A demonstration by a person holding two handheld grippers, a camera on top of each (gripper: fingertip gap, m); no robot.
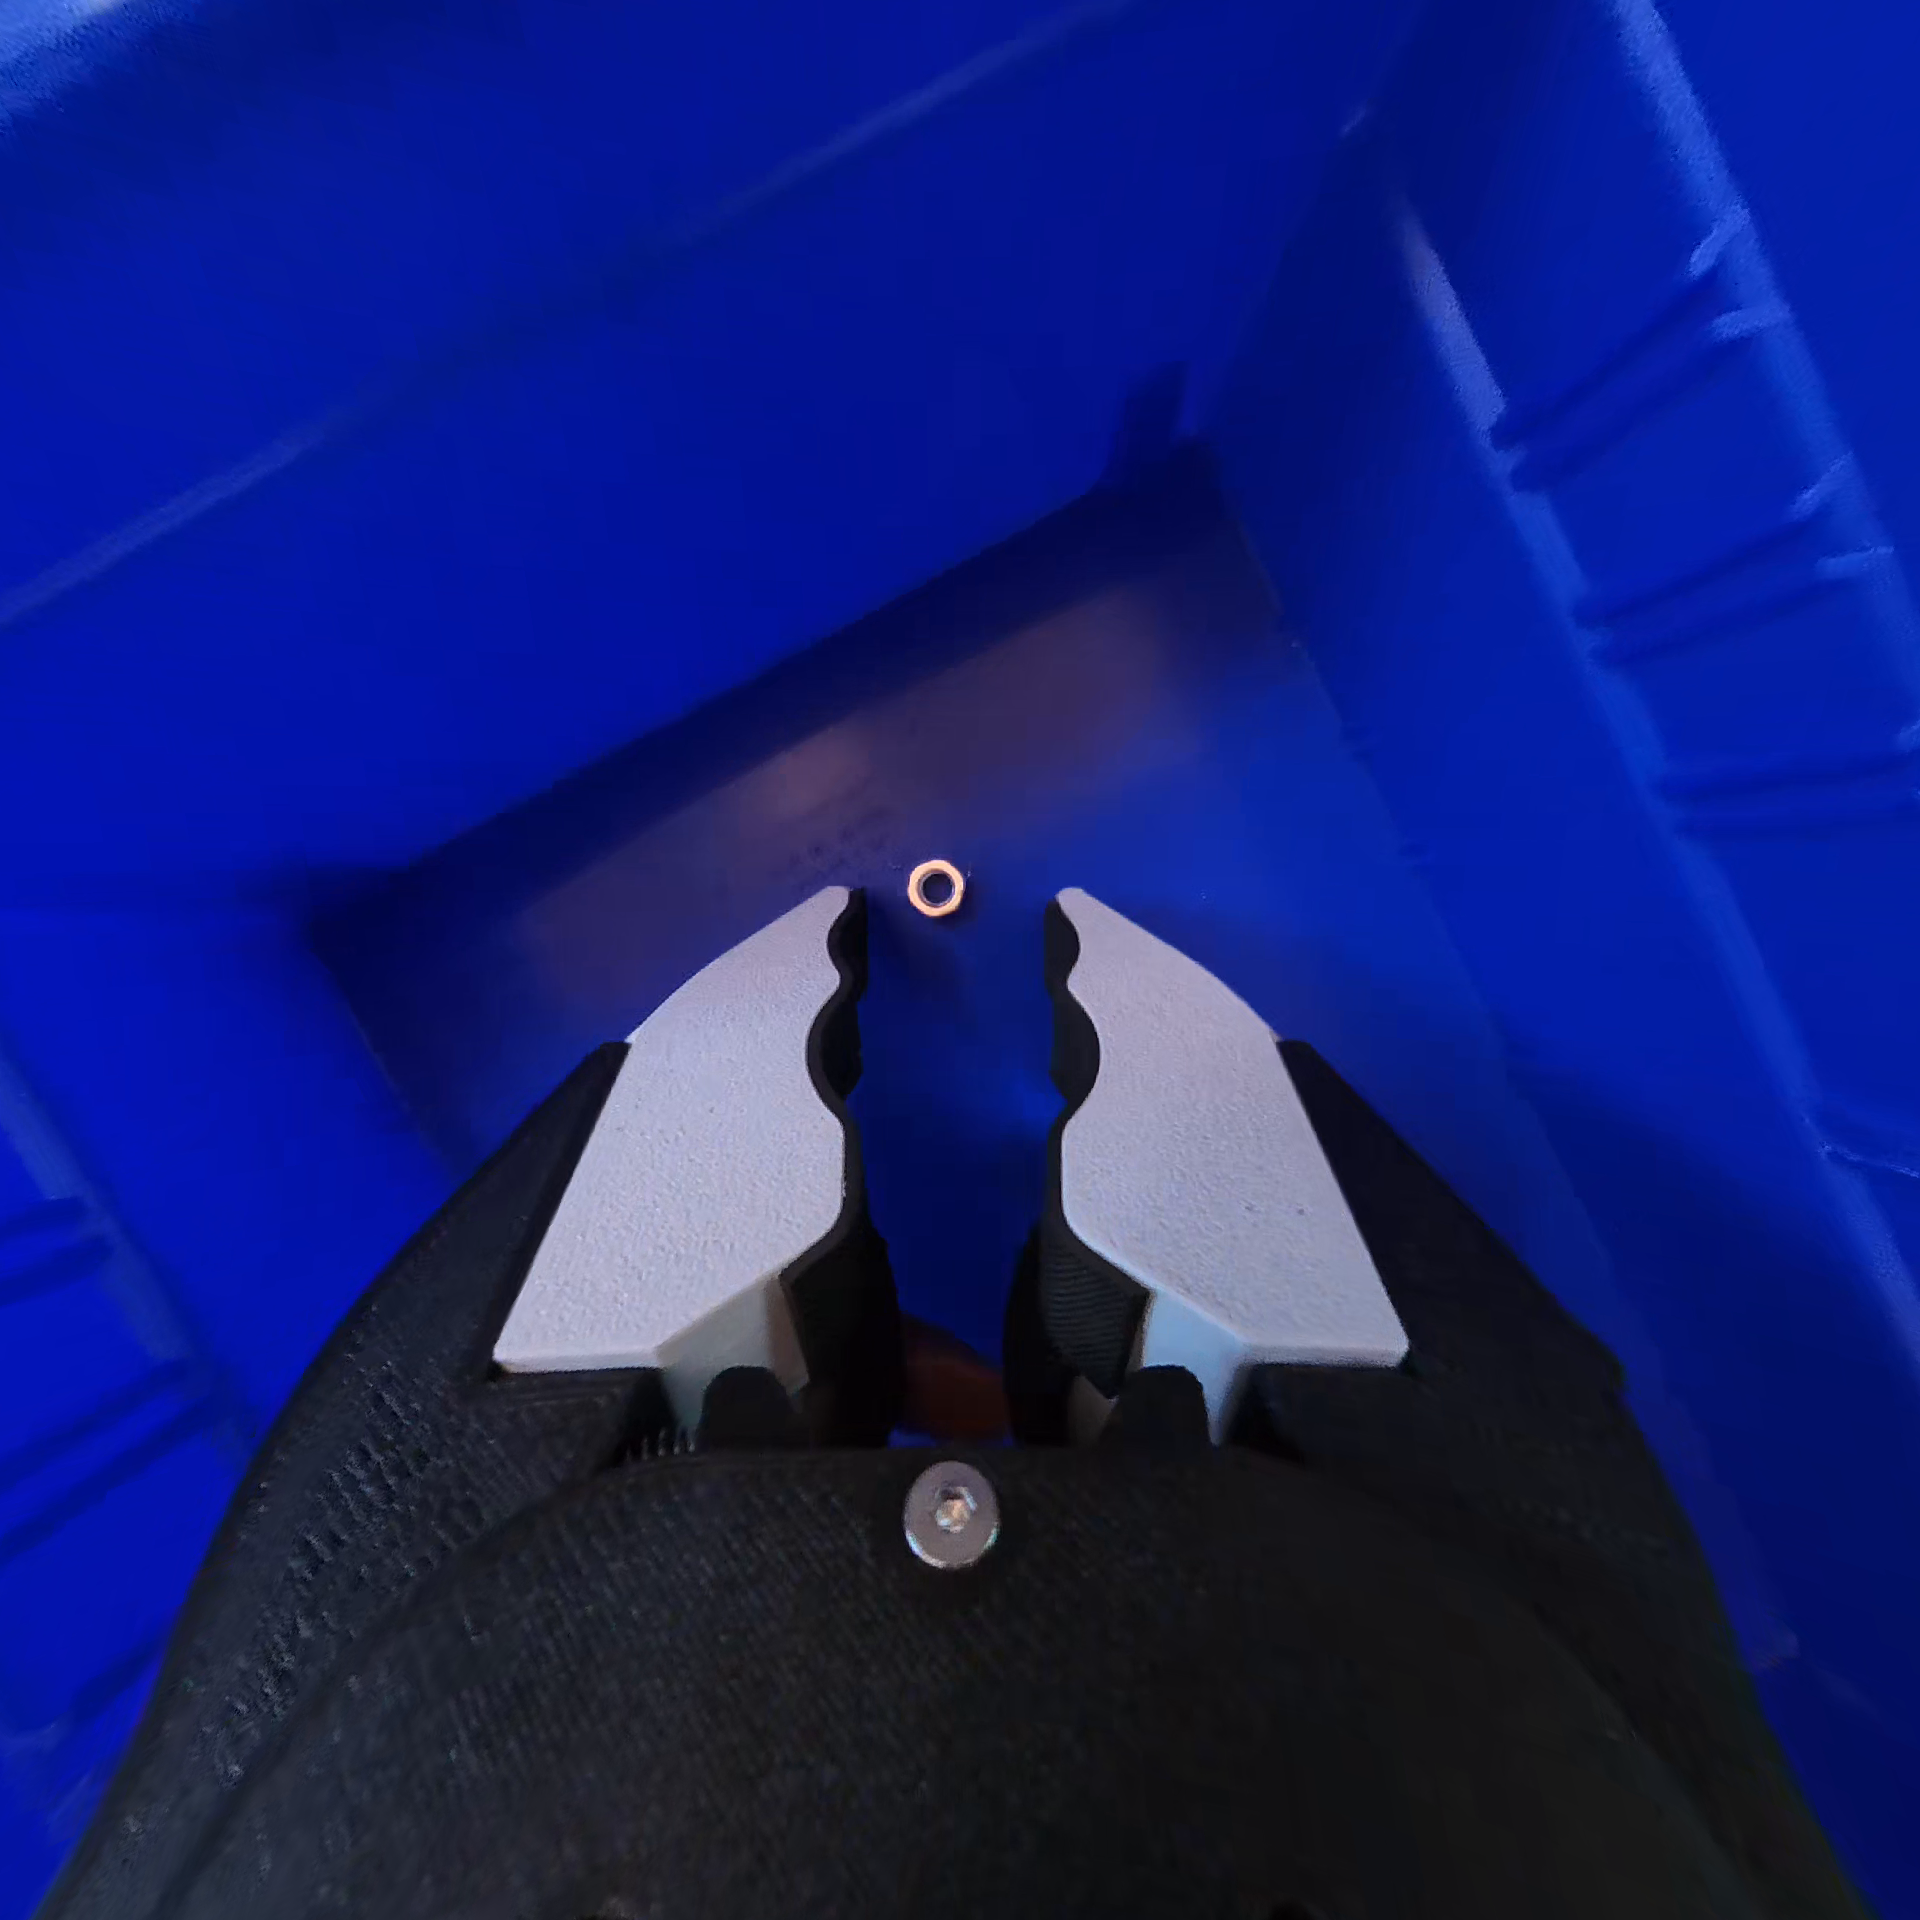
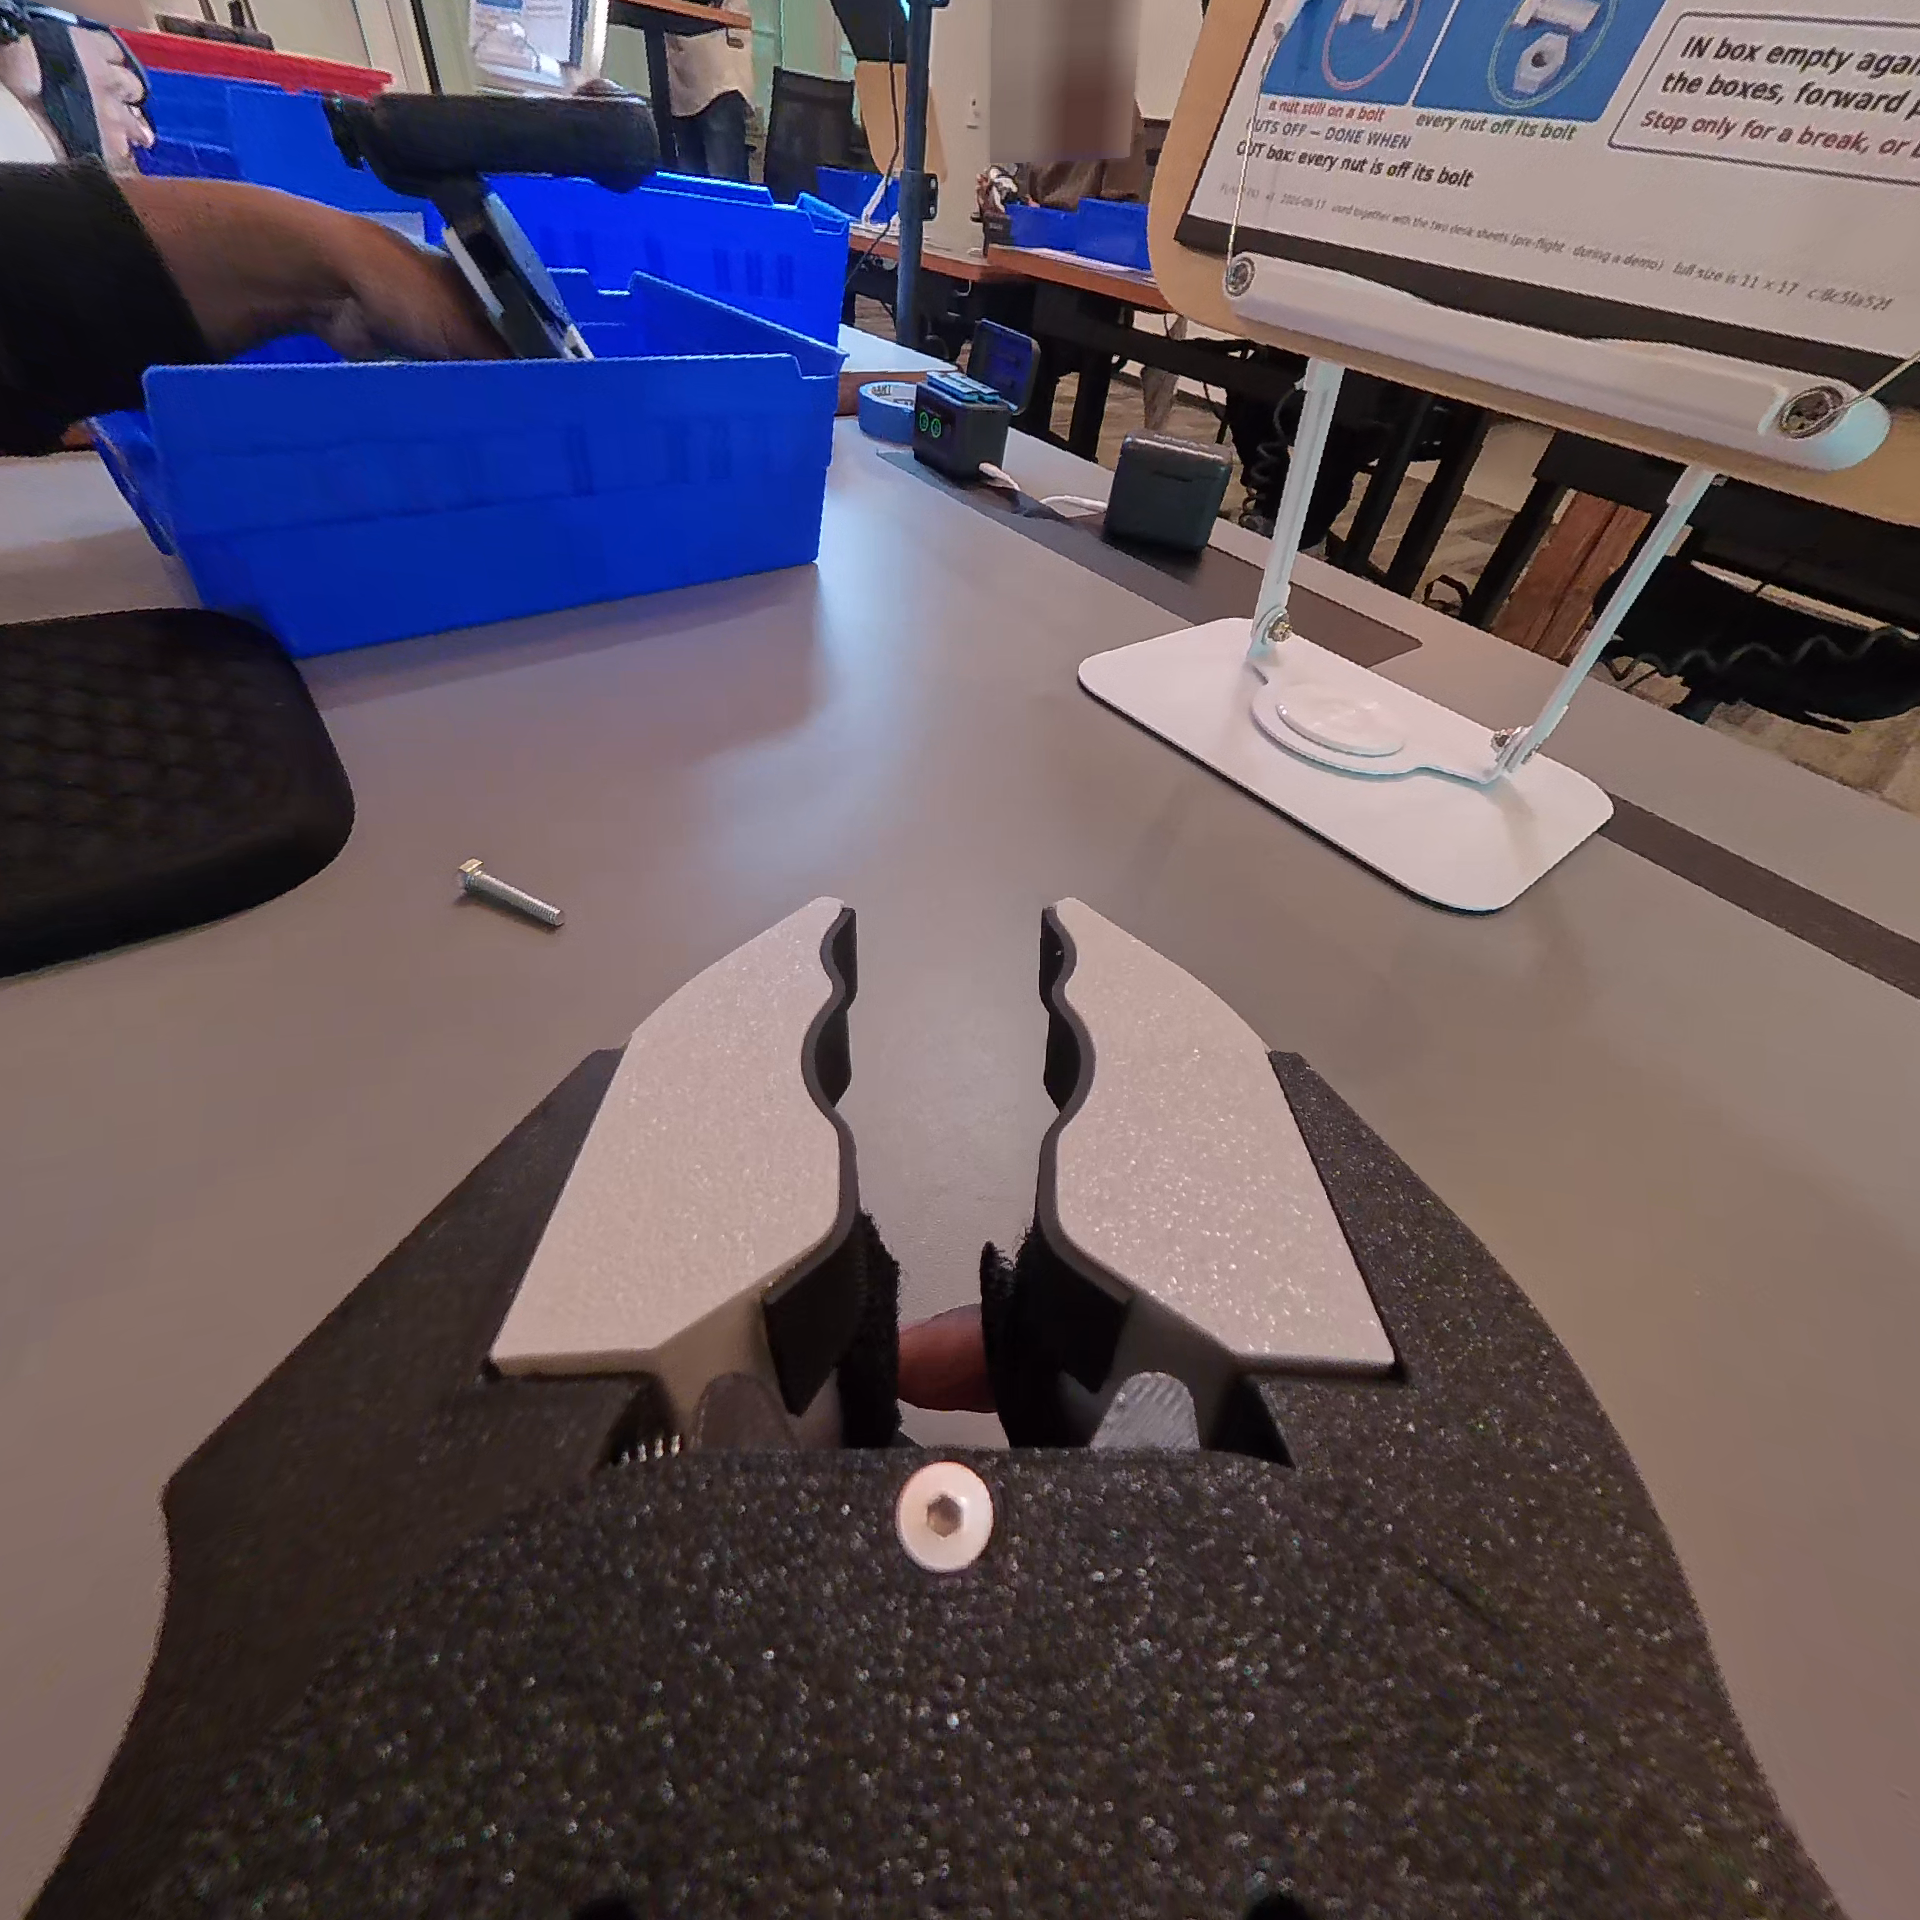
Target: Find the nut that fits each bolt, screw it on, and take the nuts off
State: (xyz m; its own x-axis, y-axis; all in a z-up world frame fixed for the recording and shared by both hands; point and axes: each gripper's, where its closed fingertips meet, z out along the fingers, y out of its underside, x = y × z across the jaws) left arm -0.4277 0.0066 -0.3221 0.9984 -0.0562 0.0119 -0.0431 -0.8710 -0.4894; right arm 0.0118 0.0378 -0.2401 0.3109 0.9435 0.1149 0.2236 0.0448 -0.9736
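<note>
A: In the left wrist view, the left gripper [image 1: 954,909] is inside the blue bin [image 1: 1455,727], fingers spread, empty; a small nut [image 1: 934,890] lies flat on the bin floor just past its tips.

B: The right wrist view shows none of that. The right gripper [image 2: 948,920] hovers spread and empty over the grey table [image 2: 831,727]; a bolt [image 2: 508,894] lies left of it, the bin farther off.

Ahead-left of the right gripper [image 2: 948,914], the black mat [image 2: 145,779] is cut off; ahead-right, the instruction sheet [image 2: 1558,156] too; background figures blurred.
</note>
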